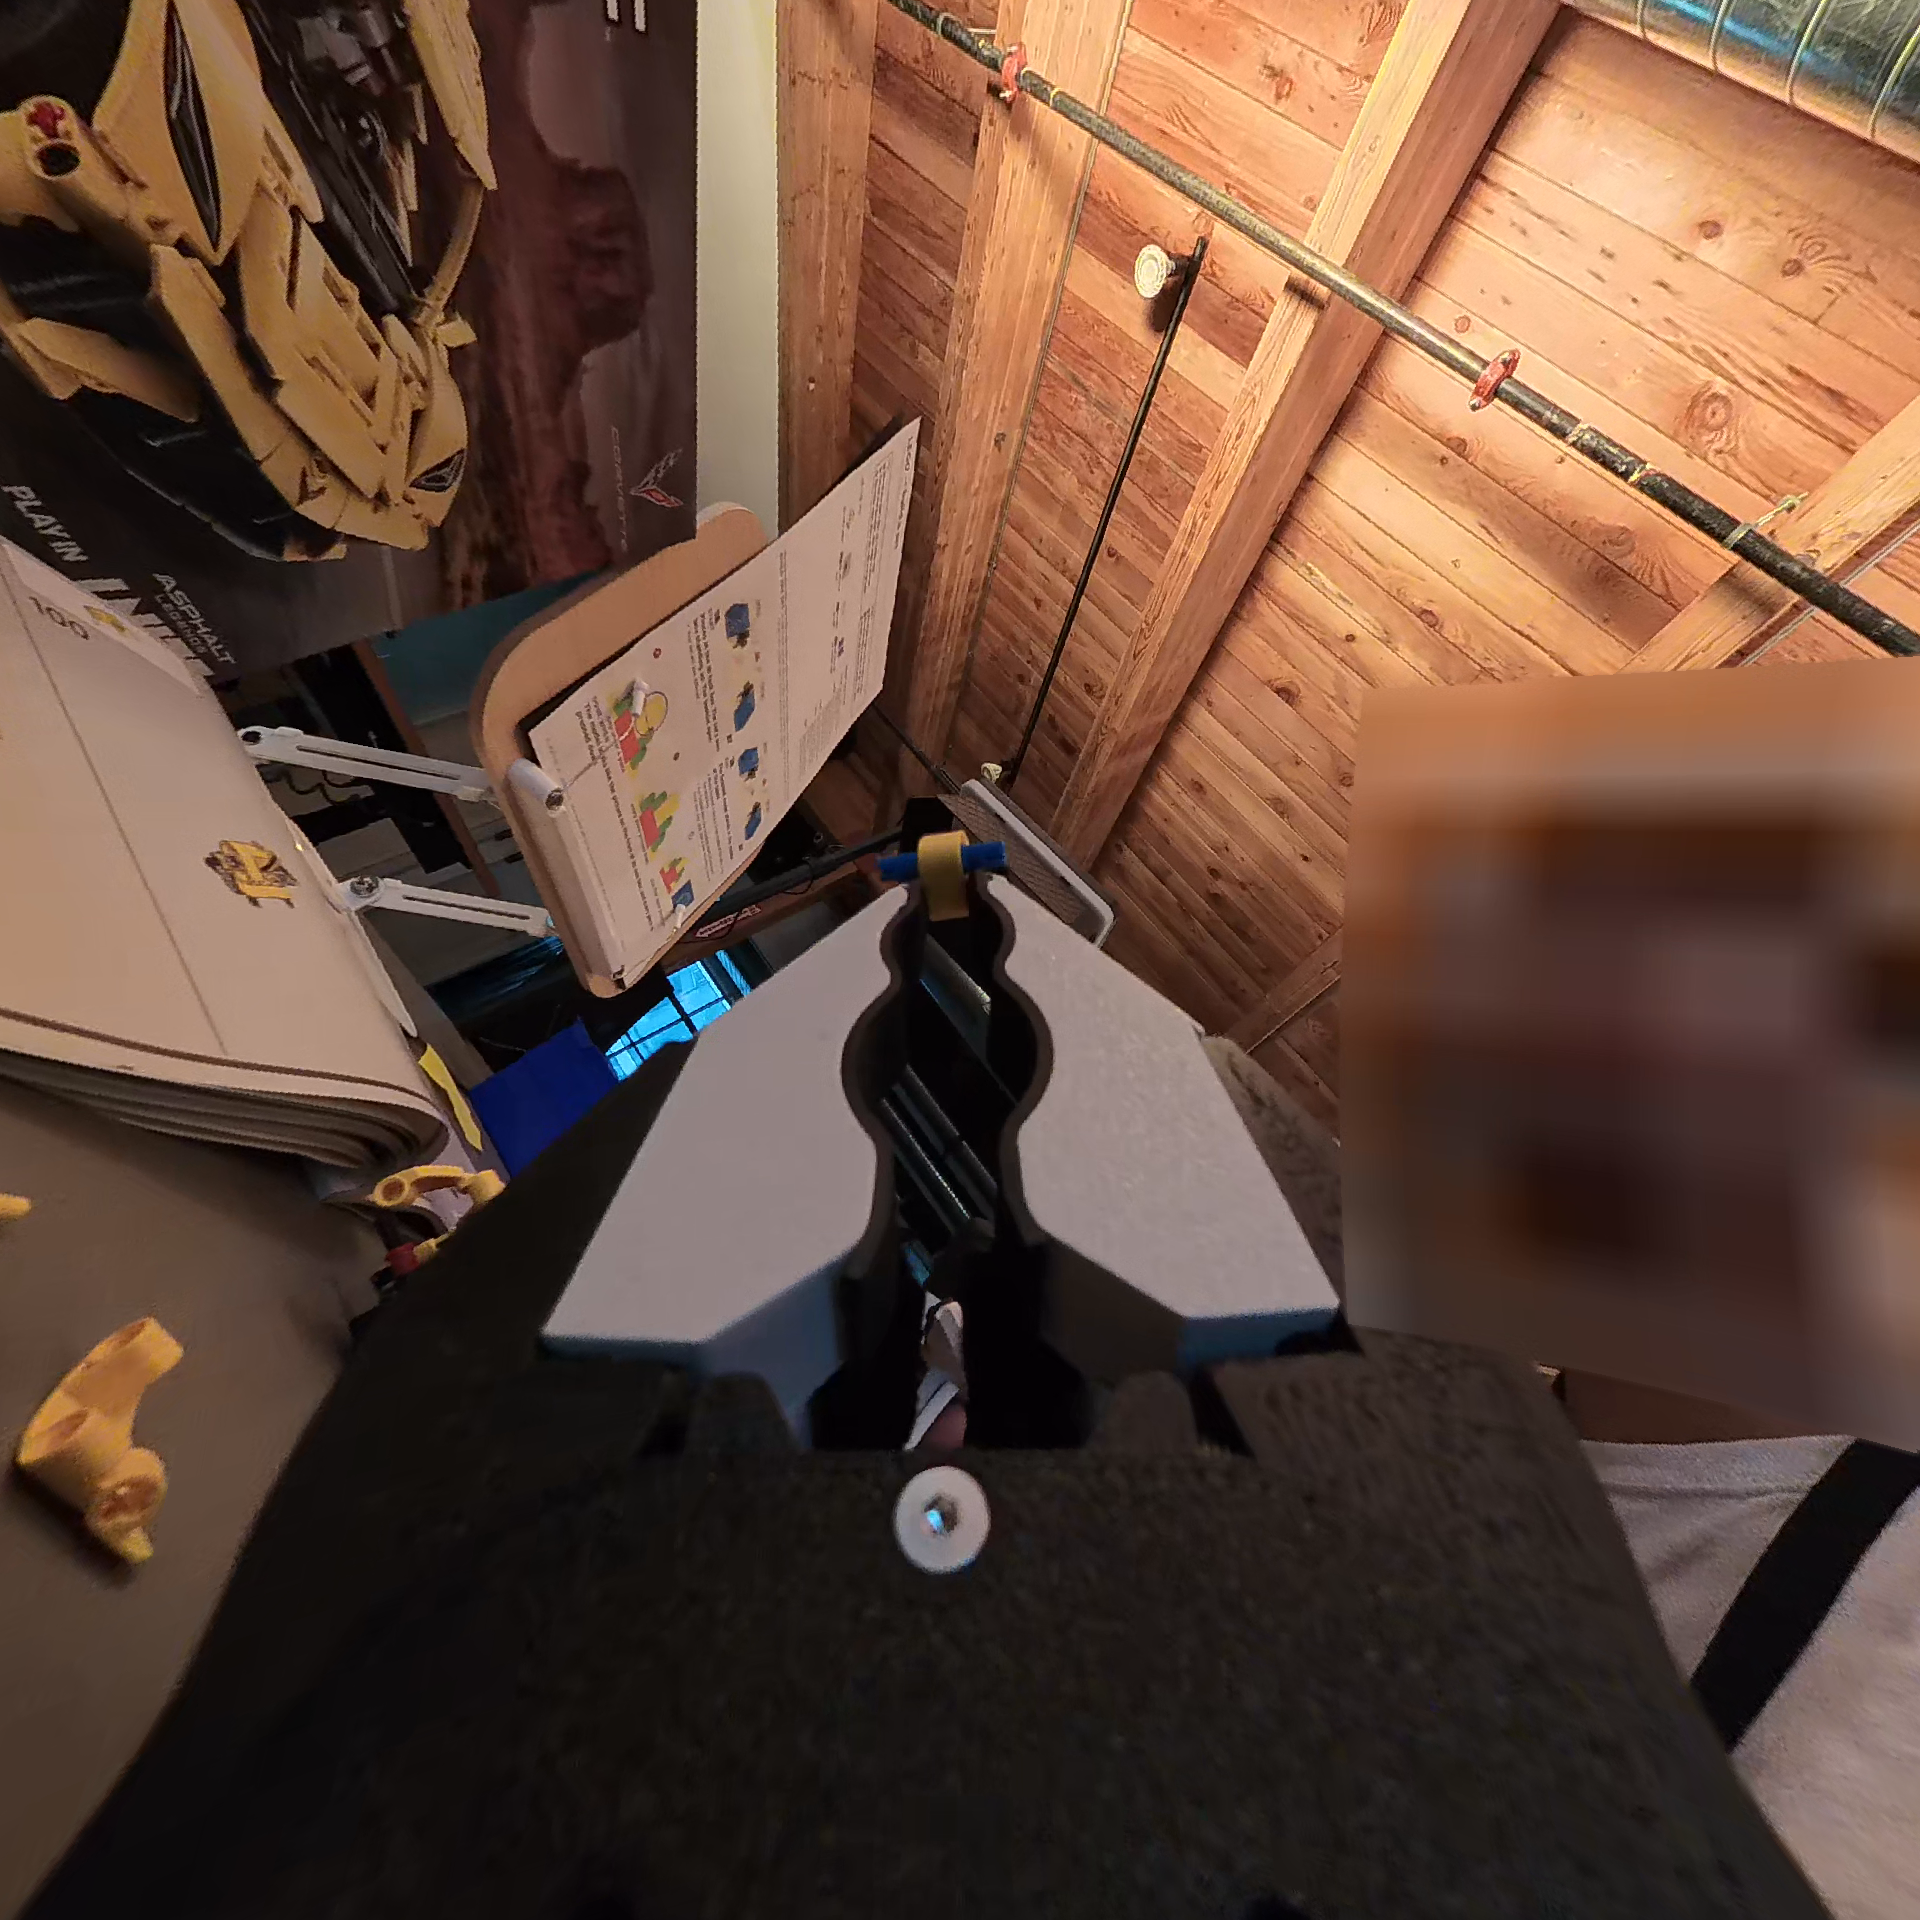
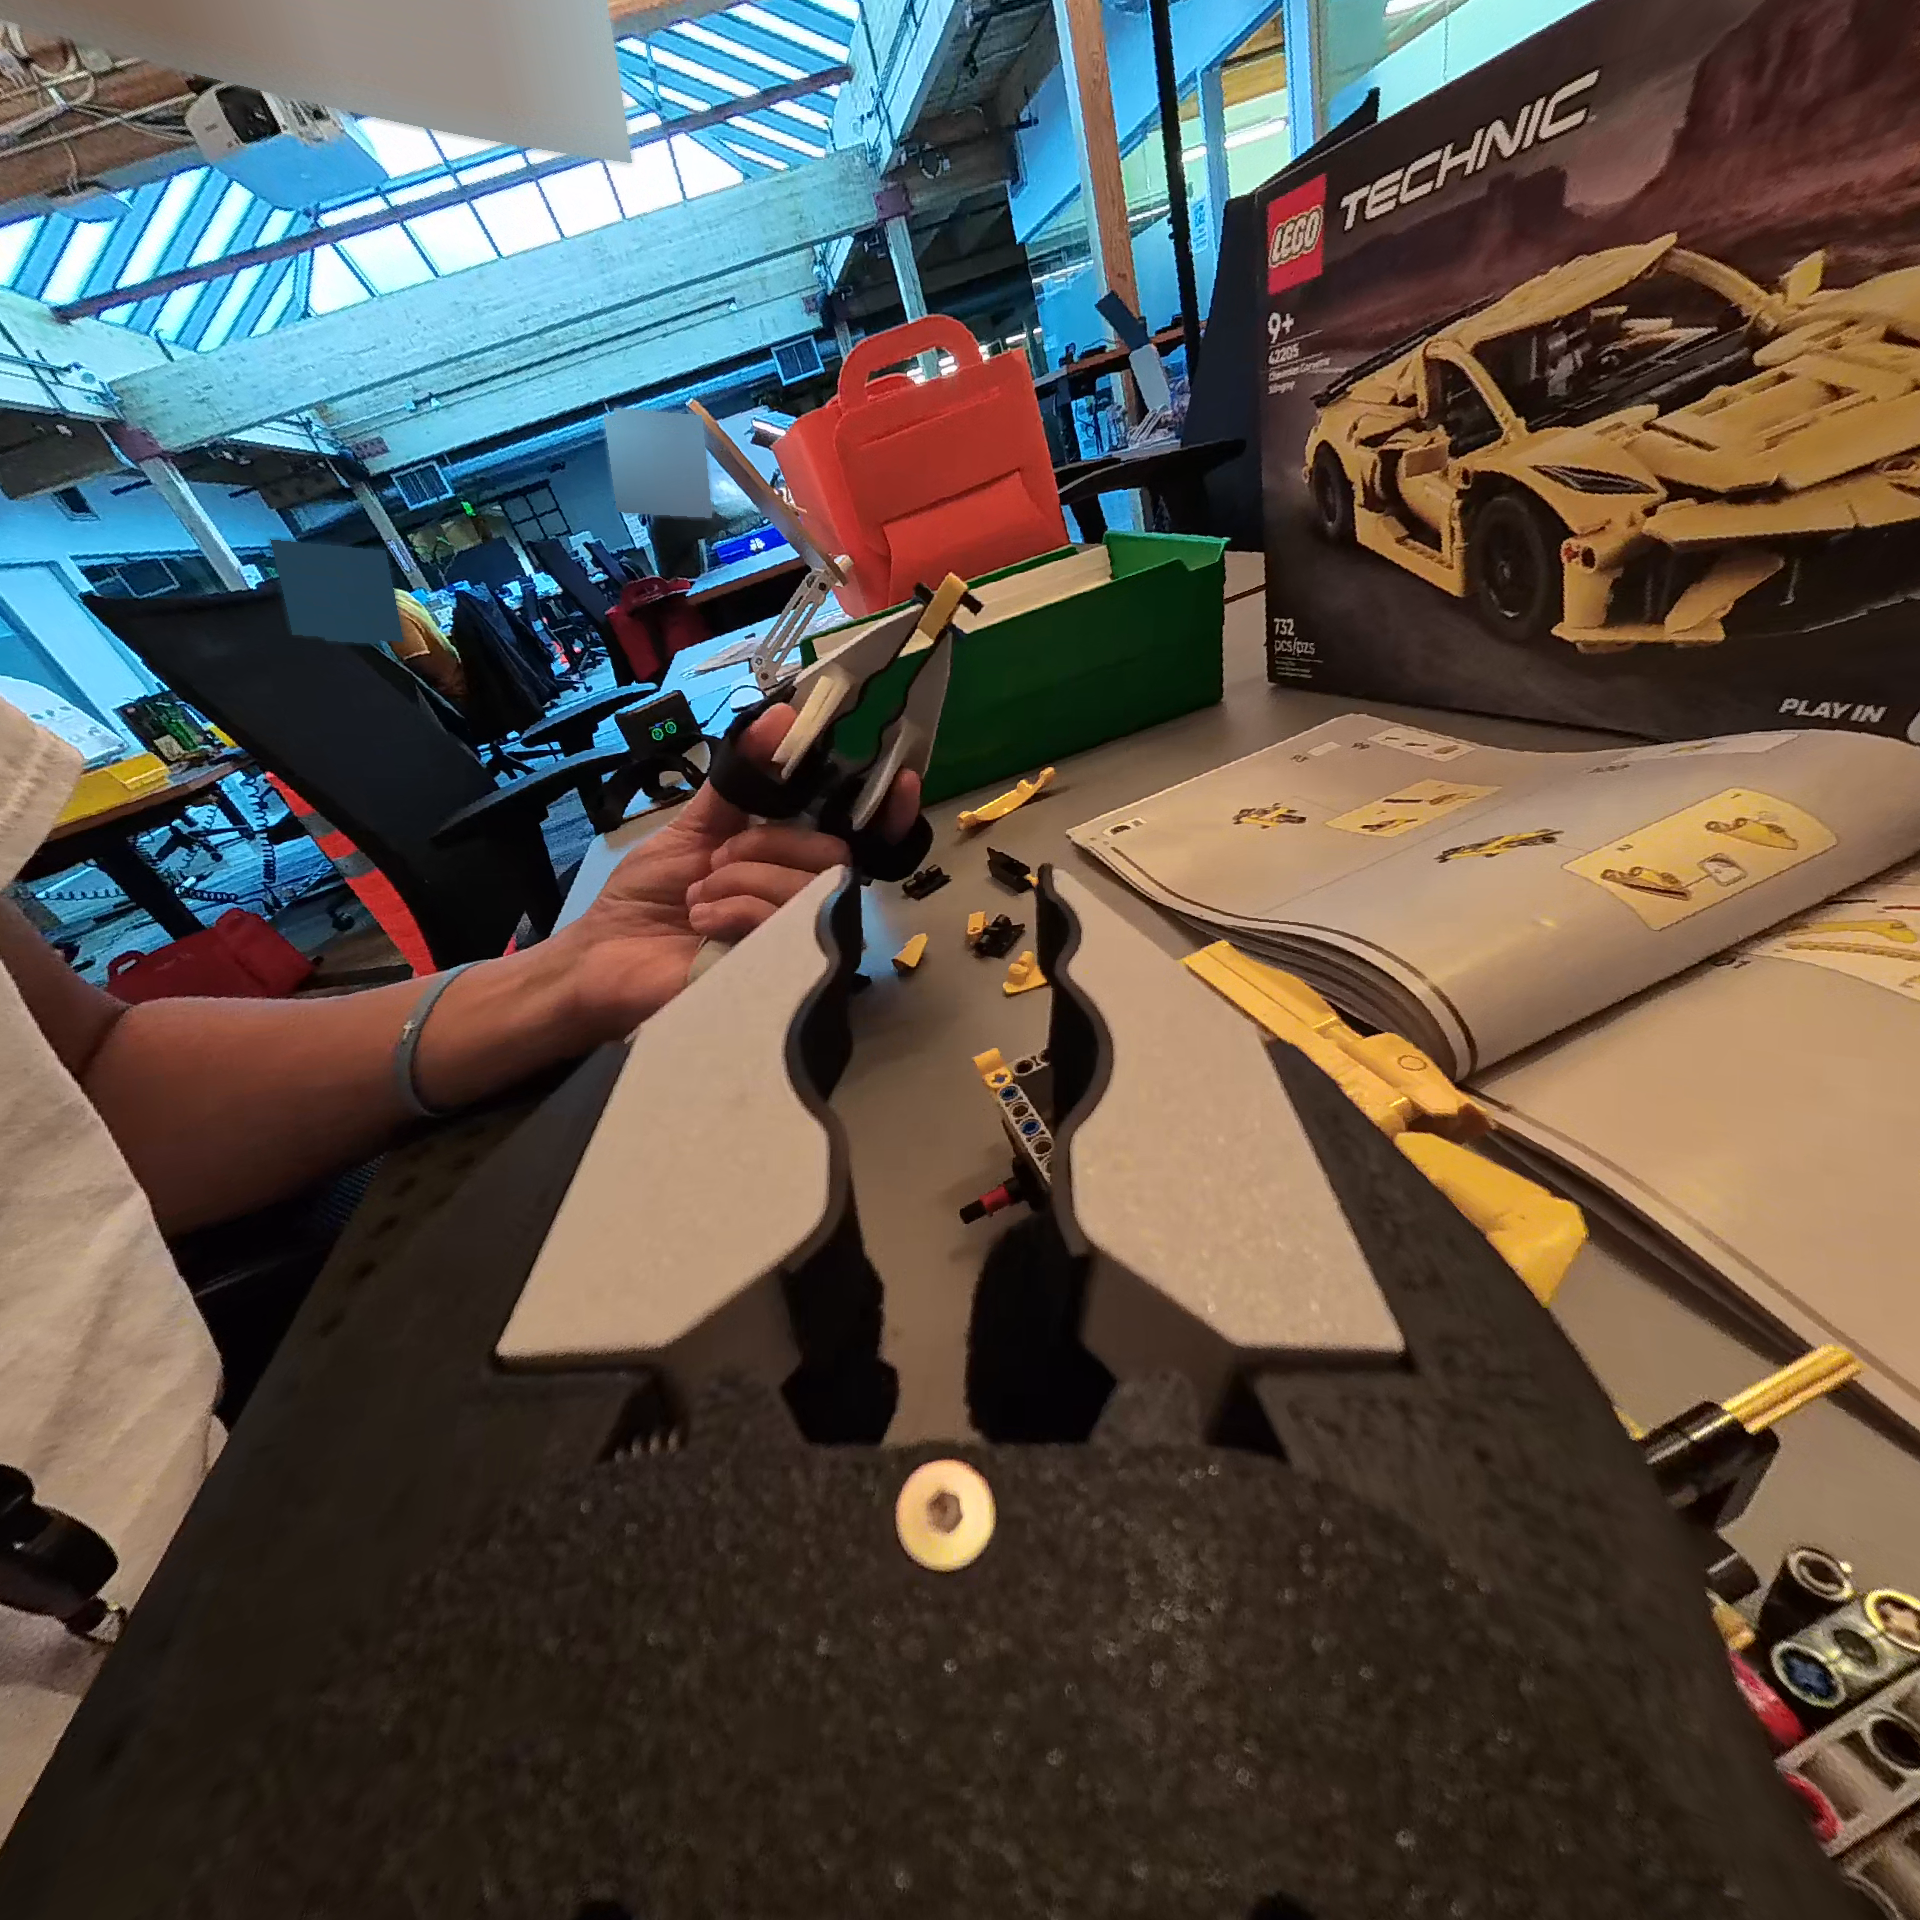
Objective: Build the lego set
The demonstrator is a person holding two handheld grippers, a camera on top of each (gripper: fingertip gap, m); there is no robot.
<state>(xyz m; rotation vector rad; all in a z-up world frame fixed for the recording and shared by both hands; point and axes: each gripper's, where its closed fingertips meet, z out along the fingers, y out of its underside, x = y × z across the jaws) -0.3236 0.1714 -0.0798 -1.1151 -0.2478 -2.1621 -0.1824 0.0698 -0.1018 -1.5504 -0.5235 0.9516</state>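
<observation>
My left gripper point(image 1: 945, 920) is raised off the table and tilted up toward a wooden ceiling. It is shut on a small yellow piece with a blue pin through it point(image 1: 941, 864). In the right wrist view a hand holds this gripper point(image 2: 940, 623) up in front of the green bin, with the yellow piece point(image 2: 943, 606) at its tip. My right gripper point(image 2: 945, 888) is open and empty, low over the grey table point(image 2: 914, 1299). A black beam with blue pins point(image 2: 1023, 1117) and small yellow and black pieces point(image 2: 992, 930) lie on the table between and beyond its fingers.
An open instruction booklet point(image 2: 1507, 862) lies to the right with a yellow panel assembly point(image 2: 1392, 1101) on its edge. The set's box point(image 2: 1590, 395) stands behind it. A green bin point(image 2: 1039, 665), an orange bag point(image 2: 925, 468) and a sheet on a stand point(image 1: 727, 707) are at the back. A partial build point(image 2: 1849, 1683) is at the lower right. Left tips to right tips: about 20 cm.
</observation>
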